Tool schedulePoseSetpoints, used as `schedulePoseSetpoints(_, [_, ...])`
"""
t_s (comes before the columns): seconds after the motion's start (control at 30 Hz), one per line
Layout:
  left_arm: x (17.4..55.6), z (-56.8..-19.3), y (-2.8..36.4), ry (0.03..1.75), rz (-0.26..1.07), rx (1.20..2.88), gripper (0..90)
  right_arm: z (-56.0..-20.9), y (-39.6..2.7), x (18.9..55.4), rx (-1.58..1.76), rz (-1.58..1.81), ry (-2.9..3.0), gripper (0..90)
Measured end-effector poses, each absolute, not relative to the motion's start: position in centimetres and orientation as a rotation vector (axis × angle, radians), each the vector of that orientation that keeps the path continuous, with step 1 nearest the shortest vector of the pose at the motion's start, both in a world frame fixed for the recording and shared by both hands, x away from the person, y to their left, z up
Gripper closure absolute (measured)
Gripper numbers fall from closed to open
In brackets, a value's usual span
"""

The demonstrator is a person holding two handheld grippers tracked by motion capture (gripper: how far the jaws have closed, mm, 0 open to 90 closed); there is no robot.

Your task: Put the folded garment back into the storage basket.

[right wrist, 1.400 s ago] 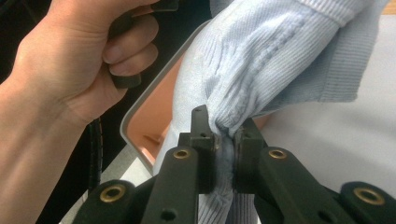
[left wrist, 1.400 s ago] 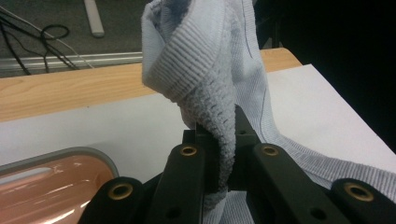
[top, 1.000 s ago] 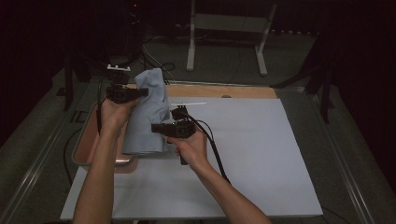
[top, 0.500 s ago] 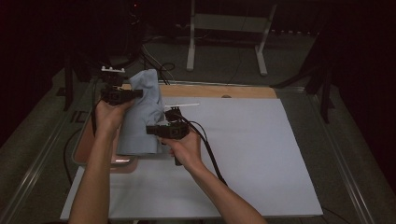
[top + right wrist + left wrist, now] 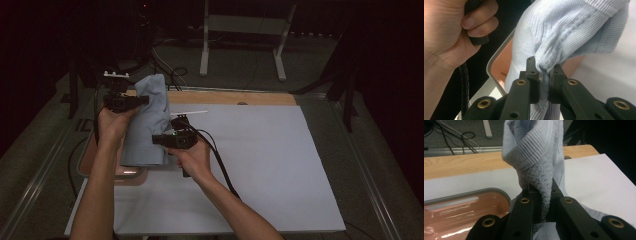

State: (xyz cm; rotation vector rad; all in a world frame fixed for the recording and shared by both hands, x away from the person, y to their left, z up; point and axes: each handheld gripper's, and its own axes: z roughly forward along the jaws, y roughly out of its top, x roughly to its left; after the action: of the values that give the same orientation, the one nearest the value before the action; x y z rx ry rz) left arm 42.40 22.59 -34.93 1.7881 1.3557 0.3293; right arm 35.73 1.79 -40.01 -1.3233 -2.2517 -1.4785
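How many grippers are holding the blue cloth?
2. The left gripper pinches the blue cloth near its top edge by the tray; the right gripper pinches it lower down.

The left gripper [image 5: 125, 101] and the right gripper [image 5: 172, 140] are holding a light blue garment [image 5: 146, 125] raised above the pink tray [image 5: 90, 160]. The tray is sitting at the left edge of the white board [image 5: 260, 165].
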Motion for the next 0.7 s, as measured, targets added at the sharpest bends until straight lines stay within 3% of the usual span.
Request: schedulePoseSetpoints(0.7, [41.9, -34.9, 24.1, 1.376, 0.356, 1.782, 87.6, -40.0, 3.7, 35.6, -1.299, -1.477, -2.262, 82.4])
